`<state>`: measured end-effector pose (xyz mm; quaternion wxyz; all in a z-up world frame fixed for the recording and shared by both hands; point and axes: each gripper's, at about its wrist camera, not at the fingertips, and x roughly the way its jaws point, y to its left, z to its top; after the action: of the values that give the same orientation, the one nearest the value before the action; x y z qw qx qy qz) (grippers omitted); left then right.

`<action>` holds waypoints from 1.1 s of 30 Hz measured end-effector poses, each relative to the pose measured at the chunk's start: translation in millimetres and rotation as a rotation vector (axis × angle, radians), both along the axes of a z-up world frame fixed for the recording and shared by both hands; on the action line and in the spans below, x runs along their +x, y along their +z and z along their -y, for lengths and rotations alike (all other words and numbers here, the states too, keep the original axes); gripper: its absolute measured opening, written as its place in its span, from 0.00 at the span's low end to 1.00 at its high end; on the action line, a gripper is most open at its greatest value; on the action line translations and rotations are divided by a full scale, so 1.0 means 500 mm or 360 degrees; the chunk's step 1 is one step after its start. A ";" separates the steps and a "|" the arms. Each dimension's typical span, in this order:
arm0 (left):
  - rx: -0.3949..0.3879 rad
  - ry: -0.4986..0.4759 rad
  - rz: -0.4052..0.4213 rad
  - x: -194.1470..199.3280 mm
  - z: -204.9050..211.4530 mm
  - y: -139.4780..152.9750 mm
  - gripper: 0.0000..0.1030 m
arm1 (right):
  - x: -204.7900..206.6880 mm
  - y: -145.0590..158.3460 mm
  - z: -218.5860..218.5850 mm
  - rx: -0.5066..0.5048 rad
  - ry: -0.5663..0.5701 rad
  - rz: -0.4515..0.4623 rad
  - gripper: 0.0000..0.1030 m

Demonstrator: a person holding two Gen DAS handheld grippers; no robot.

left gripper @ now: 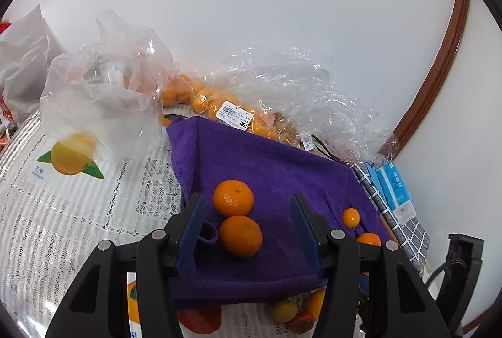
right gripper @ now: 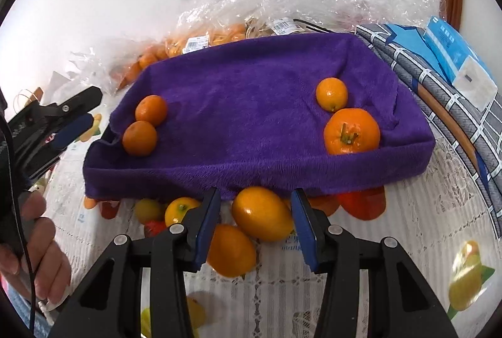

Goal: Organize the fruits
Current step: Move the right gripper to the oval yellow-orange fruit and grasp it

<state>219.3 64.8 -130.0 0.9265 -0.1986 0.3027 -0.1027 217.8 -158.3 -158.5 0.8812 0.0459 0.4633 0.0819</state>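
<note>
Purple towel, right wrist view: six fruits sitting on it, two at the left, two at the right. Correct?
Not six. The right wrist view shows four fruits on the purple towel: two mandarins at the left, a kumquat and a stemmed mandarin at the right.

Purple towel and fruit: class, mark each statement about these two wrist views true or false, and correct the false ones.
1. Four orange fruits lie on the purple fluffy towel. True.
2. The right gripper is clamped on a fruit. False: its jaws stand open; the orange fruits under them are printed on the tablecloth.
3. The clear plastic bag of small orange fruits carries a white price label. True.
4. The left gripper holds the stemmed tangerine. False: it is open and empty.
</note>
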 end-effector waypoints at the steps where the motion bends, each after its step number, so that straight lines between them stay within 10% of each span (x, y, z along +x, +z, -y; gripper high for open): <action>1: -0.0006 -0.0003 0.0001 0.000 0.000 0.001 0.53 | 0.003 -0.002 -0.001 -0.0012 -0.0004 -0.0003 0.43; 11: -0.0024 -0.0029 -0.0005 0.001 0.004 0.002 0.53 | -0.014 0.015 0.047 0.0063 -0.0109 -0.0022 0.38; 33: -0.0029 -0.0041 0.0004 0.000 0.005 0.001 0.53 | -0.109 -0.018 0.099 -0.0321 -0.0154 0.0056 0.34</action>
<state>219.4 62.2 -129.4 0.9237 -0.2029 0.3030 -0.1177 163.4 -207.8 -167.3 0.8923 -0.0222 0.4509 -0.0071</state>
